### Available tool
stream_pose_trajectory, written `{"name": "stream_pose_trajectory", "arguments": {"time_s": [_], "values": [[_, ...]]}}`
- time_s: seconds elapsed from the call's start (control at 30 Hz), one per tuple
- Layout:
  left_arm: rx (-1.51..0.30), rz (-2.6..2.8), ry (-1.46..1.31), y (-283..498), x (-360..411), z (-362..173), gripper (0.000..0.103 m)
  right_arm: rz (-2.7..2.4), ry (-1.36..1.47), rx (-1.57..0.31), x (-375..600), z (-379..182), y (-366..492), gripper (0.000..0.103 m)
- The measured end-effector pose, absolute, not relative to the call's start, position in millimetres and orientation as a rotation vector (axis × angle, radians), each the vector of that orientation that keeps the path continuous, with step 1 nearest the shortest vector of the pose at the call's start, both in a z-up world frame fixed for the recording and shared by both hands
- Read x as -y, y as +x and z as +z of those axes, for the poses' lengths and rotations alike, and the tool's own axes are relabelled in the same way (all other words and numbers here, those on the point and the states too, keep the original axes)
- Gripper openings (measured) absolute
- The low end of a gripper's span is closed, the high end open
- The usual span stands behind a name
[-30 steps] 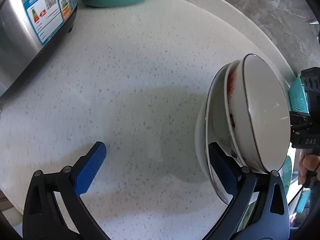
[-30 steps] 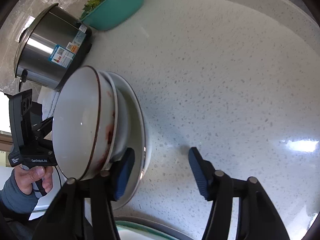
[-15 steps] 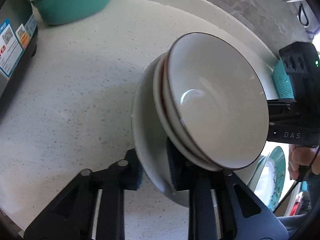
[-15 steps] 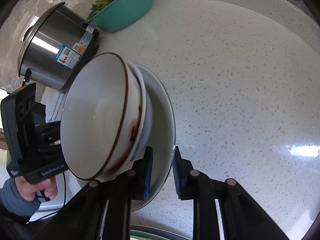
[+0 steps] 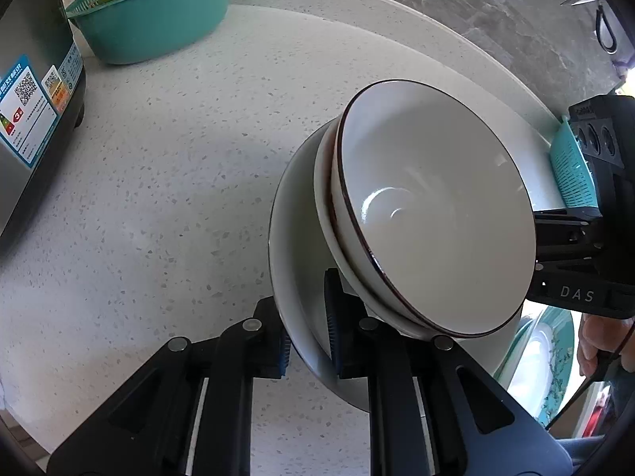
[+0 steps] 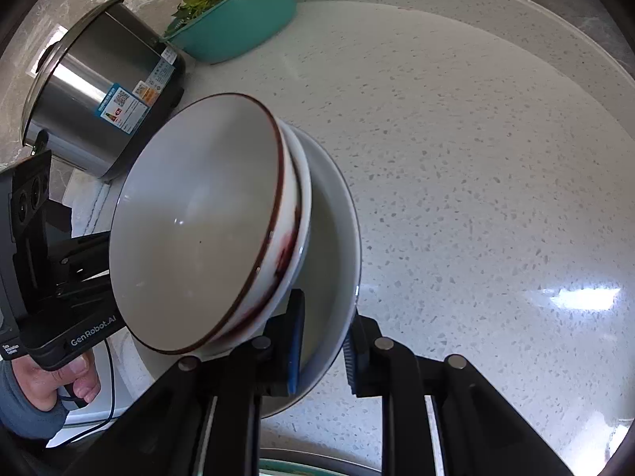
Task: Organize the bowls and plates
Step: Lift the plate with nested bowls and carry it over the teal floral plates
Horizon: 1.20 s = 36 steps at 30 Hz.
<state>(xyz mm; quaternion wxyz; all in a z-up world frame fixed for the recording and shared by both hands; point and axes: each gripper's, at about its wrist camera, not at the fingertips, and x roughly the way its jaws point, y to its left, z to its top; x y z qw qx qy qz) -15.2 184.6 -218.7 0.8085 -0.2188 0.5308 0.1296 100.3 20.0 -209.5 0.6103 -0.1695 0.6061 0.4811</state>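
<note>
A stack of bowls (image 5: 432, 214) fills the centre-right of the left wrist view and the centre-left of the right wrist view (image 6: 198, 230), tilted above a speckled counter (image 5: 178, 166): a brown-rimmed bowl sits nested in a second, red-stained bowl, both inside a wider white bowl (image 5: 297, 277). The left gripper (image 5: 307, 341) is clamped on the wide bowl's rim at the lower centre, blue pads on either side of the wall. The right gripper (image 6: 321, 345) pinches the opposite rim the same way. A hand (image 6: 67, 380) grips the left gripper's handle at the lower left of the right view. A steel cooker (image 6: 99, 91) and a teal basin (image 6: 238, 20) of greens stand at the upper left.
</note>
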Motion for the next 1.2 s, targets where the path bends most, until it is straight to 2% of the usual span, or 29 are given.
{"name": "stream_pose_trajectory", "arguments": {"time_s": [0.27,0.7,1.2], "values": [[-1.125,0.277,-0.453,-16,-179,-212,0.013,1.081,-0.398,-1.388,-14,-203,99,0.021],[-1.100,0.229,-0.409,-19,-153,-160,0.013,1.041,-0.372,-1.325,8,-158,100,0.021],[-1.111,-0.051,-0.298,-14,-75,-106,0.014,0.846,-0.247,-1.337,101,-108,67,0.021]]}}
